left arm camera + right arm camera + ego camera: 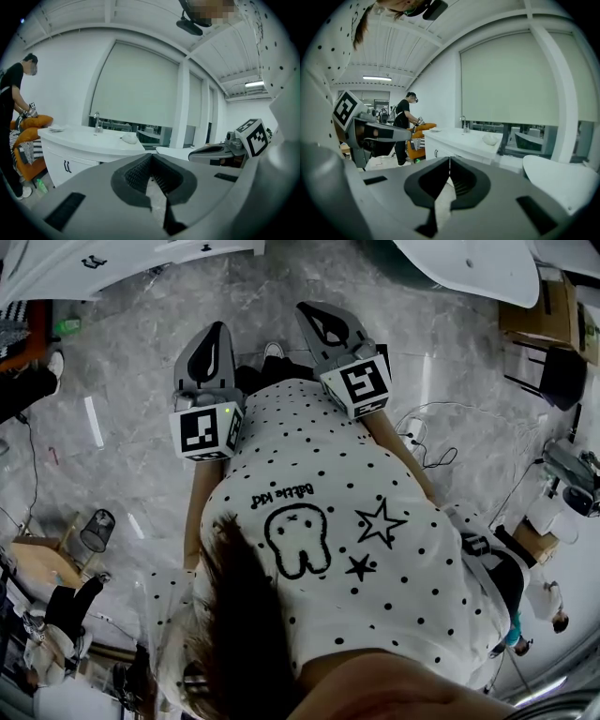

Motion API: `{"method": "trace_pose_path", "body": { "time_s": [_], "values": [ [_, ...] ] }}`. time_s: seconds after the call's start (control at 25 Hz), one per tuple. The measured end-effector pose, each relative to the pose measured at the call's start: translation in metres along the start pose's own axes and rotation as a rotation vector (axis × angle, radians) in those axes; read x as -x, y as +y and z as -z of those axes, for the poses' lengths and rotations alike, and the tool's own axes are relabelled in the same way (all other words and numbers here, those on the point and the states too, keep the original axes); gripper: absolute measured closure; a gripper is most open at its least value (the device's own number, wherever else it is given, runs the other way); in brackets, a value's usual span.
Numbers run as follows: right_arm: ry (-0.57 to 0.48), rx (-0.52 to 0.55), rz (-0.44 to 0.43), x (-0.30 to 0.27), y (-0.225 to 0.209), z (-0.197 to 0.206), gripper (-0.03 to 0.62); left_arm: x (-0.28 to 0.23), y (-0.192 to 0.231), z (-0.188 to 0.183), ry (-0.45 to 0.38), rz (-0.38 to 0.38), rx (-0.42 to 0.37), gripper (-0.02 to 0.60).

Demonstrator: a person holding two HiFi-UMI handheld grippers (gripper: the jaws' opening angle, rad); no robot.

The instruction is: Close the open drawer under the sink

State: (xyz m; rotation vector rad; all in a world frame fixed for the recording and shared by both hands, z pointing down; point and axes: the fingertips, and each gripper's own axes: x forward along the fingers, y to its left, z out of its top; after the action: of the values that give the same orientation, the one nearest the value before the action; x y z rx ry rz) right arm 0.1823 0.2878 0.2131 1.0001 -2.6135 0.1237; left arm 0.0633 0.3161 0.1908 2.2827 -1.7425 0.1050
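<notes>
Left gripper view looks level across the room at the vanity (86, 161), well ahead and to the left, with a faucet (97, 123) at the counter's back edge. Its front shows closed doors with dark handles. I cannot pick out the open drawer from this angle, so its place under the sink is a guess.

The left gripper (217, 336) is clenched, pads meeting with nothing between them. The right gripper (317, 319) is likewise pressed together and empty. Both are held out side by side at chest height over the floor (131, 352), well apart from the vanity.

The risks, as I judge them:
- Cables (427, 451) lie on the floor to the right, and a careless step on the way over could snag them.
- A person (11, 108) stands at the vanity's far left end, so a wide approach could crowd them.
- With the drawer not yet in sight, a gripper could be aimed at a door instead.
- A push off-centre on the drawer front could skew it on its runners and jam it.
- Too quick a shove could slam it.
</notes>
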Motion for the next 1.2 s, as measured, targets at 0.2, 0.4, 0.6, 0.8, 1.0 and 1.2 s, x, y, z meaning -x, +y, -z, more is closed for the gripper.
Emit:
{"method": "trace_pose_path", "body": {
  "time_s": [0.2, 0.4, 0.6, 0.8, 1.0, 1.2],
  "values": [
    [-0.007, 0.003, -0.001, -0.002, -0.011, 0.001, 0.579, -0.008, -0.004, -0.002, -0.009, -0.002, 0.009, 0.577],
    [-0.011, -0.006, 0.004, -0.008, -0.015, -0.002, 0.579, -0.014, 0.0, -0.002, -0.003, 0.001, 0.008, 0.577],
    [0.007, -0.004, 0.015, -0.024, -0.018, -0.004, 0.579, -0.025, 0.018, -0.007, -0.005, 0.002, 0.024, 0.577],
    [0.017, -0.006, 0.061, -0.05, -0.032, -0.013, 0.579, -0.052, 0.043, -0.022, -0.014, 0.021, 0.027, 0.577],
    [0.018, -0.012, 0.082, -0.084, -0.036, -0.03, 0.579, -0.078, 0.07, -0.043, -0.008, 0.068, -0.003, 0.577],
    [0.036, -0.02, 0.087, -0.119, -0.032, -0.039, 0.579, -0.097, 0.098, -0.051, 0.012, 0.102, -0.014, 0.577]
  ]
}}
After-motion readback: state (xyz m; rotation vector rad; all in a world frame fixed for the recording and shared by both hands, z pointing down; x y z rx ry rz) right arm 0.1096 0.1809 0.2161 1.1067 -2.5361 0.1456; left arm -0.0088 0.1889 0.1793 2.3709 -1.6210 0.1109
